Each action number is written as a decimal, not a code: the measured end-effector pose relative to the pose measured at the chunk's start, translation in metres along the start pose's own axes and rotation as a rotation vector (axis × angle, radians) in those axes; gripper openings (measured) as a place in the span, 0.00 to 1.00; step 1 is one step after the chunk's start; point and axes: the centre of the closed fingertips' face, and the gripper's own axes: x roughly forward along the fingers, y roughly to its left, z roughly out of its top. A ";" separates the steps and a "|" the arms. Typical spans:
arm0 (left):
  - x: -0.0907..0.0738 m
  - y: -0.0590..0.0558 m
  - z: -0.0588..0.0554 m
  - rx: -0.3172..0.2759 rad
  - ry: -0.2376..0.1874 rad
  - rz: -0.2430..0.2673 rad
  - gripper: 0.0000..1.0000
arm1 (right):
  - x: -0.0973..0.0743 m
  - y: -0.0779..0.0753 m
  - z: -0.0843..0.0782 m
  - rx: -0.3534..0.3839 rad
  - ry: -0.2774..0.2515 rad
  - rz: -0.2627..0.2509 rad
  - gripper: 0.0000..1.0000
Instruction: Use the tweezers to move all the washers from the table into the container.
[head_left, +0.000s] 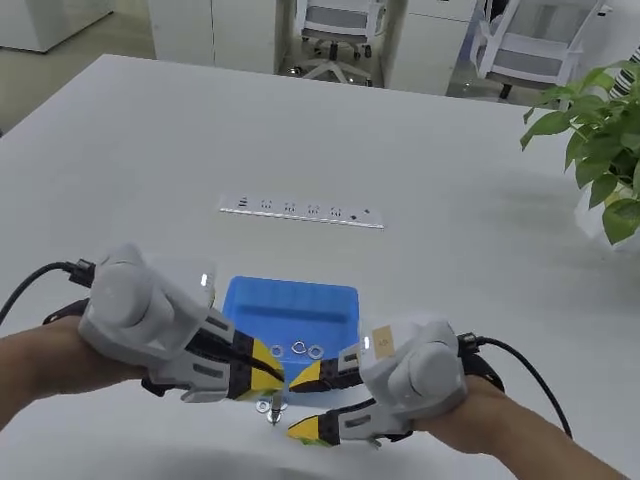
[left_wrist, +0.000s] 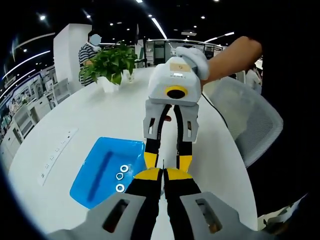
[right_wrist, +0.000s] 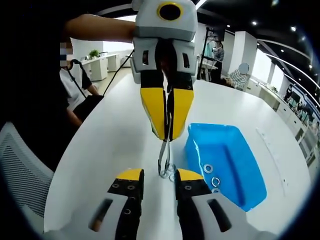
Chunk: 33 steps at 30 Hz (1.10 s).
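Blue container (head_left: 290, 296) sits just beyond my two tools on the white tabletop (head_left: 300, 140), with three washers (head_left: 298, 348) already lying along its near side. A few loose washers (right_wrist: 170, 175) remain on the tabletop just short of the container's near wall, clustered so closely that they look to be touching.

My left hand-held gripper (right_wrist: 167, 134) has its jaws pressed together on the upper part of the tweezers (right_wrist: 165, 155), which hang down with their tips right at the loose washers. I cannot tell whether a tip has hooked one. My right hand-held gripper (head_left: 293, 405) has its jaws apart with nothing between them, one to either side of the tweezer tips.

I judge the next move is a pinch on the tweezer arms with the right one, and that is where trouble may start. If I squeeze off-centre, the tweezers could twist in the left jaws and the tips would skate over the flat metal. A washer nipped only at its edge may flick away across the smooth tabletop. With the washers bunched, I might lift two and shed one short of the container wall. Easing the pinch during the carry would drop the washer before it clears the rim.
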 end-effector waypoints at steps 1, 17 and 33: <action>0.000 0.000 0.000 0.000 0.000 -0.001 0.06 | 0.001 0.000 0.000 -0.002 0.004 0.004 0.25; 0.000 -0.001 0.001 0.008 0.007 -0.009 0.06 | 0.017 -0.003 0.002 -0.026 0.059 0.057 0.13; 0.001 -0.002 0.003 0.006 0.010 -0.010 0.06 | 0.018 -0.003 0.001 0.015 0.075 0.059 0.09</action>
